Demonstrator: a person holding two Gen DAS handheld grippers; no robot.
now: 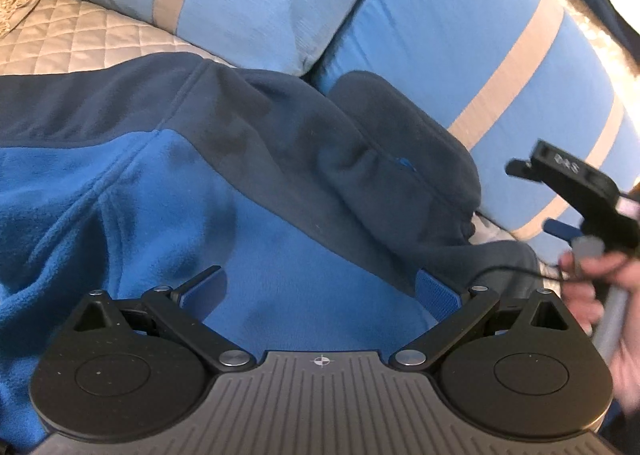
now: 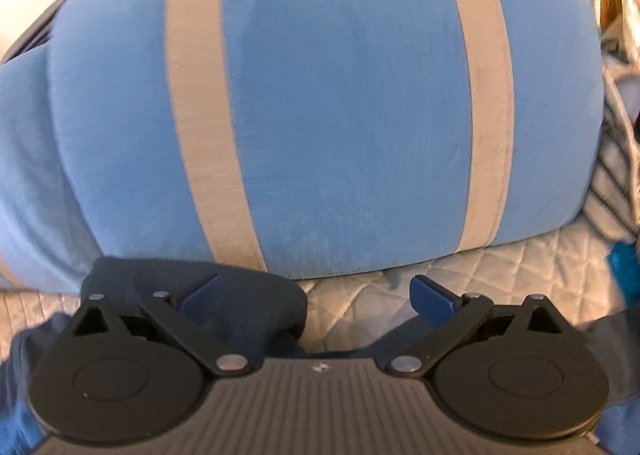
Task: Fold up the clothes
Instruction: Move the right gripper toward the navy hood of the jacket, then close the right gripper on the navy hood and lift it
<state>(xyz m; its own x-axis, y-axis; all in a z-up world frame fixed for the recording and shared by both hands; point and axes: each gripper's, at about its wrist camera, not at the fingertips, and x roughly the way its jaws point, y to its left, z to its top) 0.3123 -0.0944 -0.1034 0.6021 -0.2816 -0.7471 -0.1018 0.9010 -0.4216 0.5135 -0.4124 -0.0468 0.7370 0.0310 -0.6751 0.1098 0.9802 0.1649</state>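
Left tool (image 1: 320,287) spread wide over blue fleece jacket (image 1: 168,191) spread on quilted bed (image 1: 72,39); right tool (image 2: 316,295) equally wide, empty, above dark hood (image 2: 208,295) by striped pillow (image 2: 340,115). Looked best to pinch one layer at the seam, both tools level, then fold across slowly.
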